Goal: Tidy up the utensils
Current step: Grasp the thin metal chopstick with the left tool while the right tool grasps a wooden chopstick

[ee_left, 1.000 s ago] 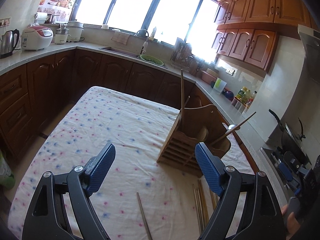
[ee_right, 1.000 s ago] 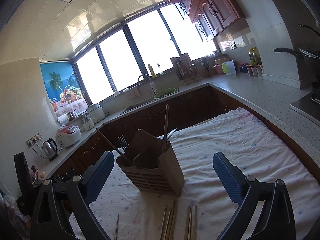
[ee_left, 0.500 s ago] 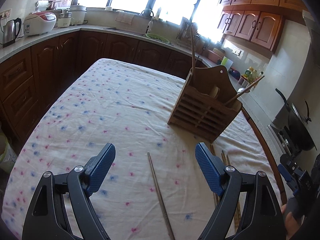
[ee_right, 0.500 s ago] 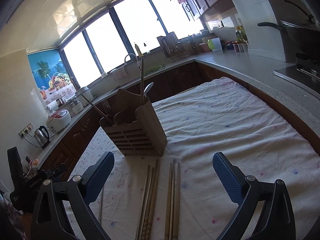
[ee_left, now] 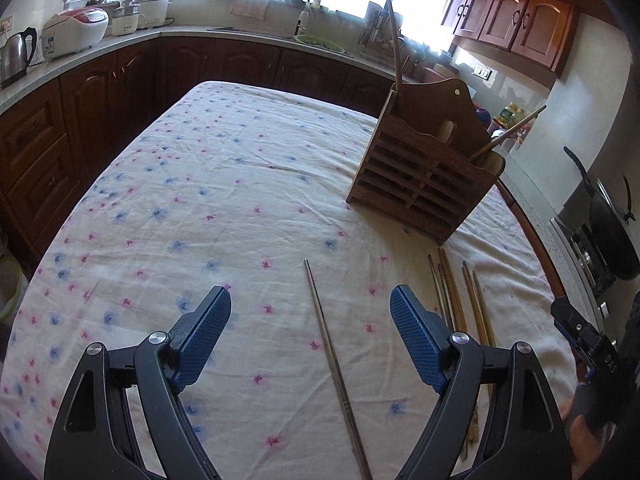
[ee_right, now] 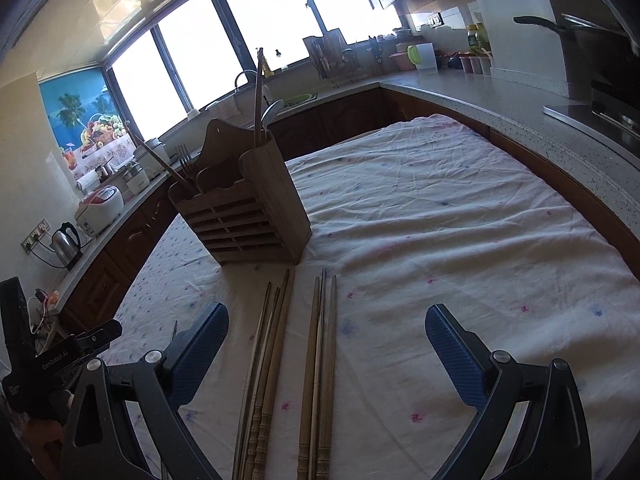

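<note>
A wooden utensil holder (ee_left: 424, 168) stands on the flowered tablecloth (ee_left: 224, 184), with chopsticks, a spoon and a fork standing in it; it also shows in the right wrist view (ee_right: 248, 208). A single metal chopstick (ee_left: 334, 360) lies between the fingers of my left gripper (ee_left: 310, 324), which is open, empty and above the cloth. Several wooden chopsticks (ee_right: 292, 368) lie in two bunches in front of the holder; they also show in the left wrist view (ee_left: 460, 300). My right gripper (ee_right: 326, 332) is open and empty above them.
Dark wood cabinets and a stone counter (ee_right: 520, 104) wrap around the table. A rice cooker (ee_left: 76, 30) and kettle (ee_left: 14, 54) stand at the far left, a sink (ee_left: 316, 38) under the window, and a wok on the stove (ee_left: 612, 224) at the right.
Both grippers have tilted down and come lower toward the table. The single chopstick and the bunches of wooden chopsticks now lie fully in view between the fingers. Both grippers stay open.
</note>
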`<state>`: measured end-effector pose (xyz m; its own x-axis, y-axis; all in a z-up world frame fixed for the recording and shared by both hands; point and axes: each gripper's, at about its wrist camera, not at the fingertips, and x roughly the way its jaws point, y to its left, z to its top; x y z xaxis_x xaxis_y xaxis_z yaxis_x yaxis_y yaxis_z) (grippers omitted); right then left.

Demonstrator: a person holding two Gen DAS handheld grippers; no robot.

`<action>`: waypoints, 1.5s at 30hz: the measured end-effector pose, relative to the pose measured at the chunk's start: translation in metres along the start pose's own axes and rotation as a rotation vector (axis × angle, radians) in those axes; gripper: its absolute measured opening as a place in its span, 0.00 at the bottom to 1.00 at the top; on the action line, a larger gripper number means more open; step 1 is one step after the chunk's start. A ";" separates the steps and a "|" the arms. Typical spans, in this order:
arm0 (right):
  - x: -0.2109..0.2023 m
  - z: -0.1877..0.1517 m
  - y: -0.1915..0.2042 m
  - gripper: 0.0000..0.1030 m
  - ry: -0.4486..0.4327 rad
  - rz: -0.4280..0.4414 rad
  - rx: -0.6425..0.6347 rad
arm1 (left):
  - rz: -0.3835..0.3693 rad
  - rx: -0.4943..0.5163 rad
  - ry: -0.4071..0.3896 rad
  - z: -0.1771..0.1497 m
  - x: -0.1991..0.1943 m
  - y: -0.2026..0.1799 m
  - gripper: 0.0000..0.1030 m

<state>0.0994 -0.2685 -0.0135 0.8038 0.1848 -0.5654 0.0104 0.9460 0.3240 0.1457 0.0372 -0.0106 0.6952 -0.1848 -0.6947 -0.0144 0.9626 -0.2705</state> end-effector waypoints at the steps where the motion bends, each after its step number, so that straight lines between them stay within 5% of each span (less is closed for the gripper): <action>1: 0.001 0.000 0.001 0.96 0.002 0.000 -0.005 | 0.000 0.001 0.007 0.000 0.002 0.000 0.81; 6: 0.008 0.000 0.005 0.80 0.025 -0.006 -0.033 | -0.005 0.008 0.038 0.000 0.010 -0.002 0.78; 11: 0.020 0.001 0.012 0.49 0.068 0.017 -0.047 | -0.022 0.040 0.098 -0.002 0.024 -0.009 0.57; 14: 0.030 0.001 0.019 0.39 0.095 0.041 -0.068 | -0.035 0.048 0.134 -0.004 0.033 -0.012 0.47; 25: 0.084 0.001 0.037 0.26 0.227 0.056 -0.124 | -0.028 0.061 0.234 -0.003 0.065 -0.011 0.25; 31: 0.113 0.002 0.039 0.16 0.299 0.028 -0.143 | -0.029 0.082 0.220 0.002 0.073 -0.014 0.22; 38: 0.135 0.014 0.049 0.13 0.317 -0.024 -0.210 | -0.028 0.116 0.216 0.010 0.085 -0.022 0.22; 42: 0.147 0.021 0.055 0.13 0.317 -0.037 -0.223 | -0.019 0.129 0.212 0.012 0.089 -0.024 0.07; 45: 0.151 0.022 0.060 0.13 0.317 -0.054 -0.255 | -0.031 0.118 0.212 0.013 0.089 -0.020 0.06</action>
<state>0.2348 -0.1893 -0.0630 0.5829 0.1679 -0.7950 -0.1317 0.9850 0.1115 0.2170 0.0037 -0.0583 0.5276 -0.2402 -0.8148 0.0978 0.9700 -0.2226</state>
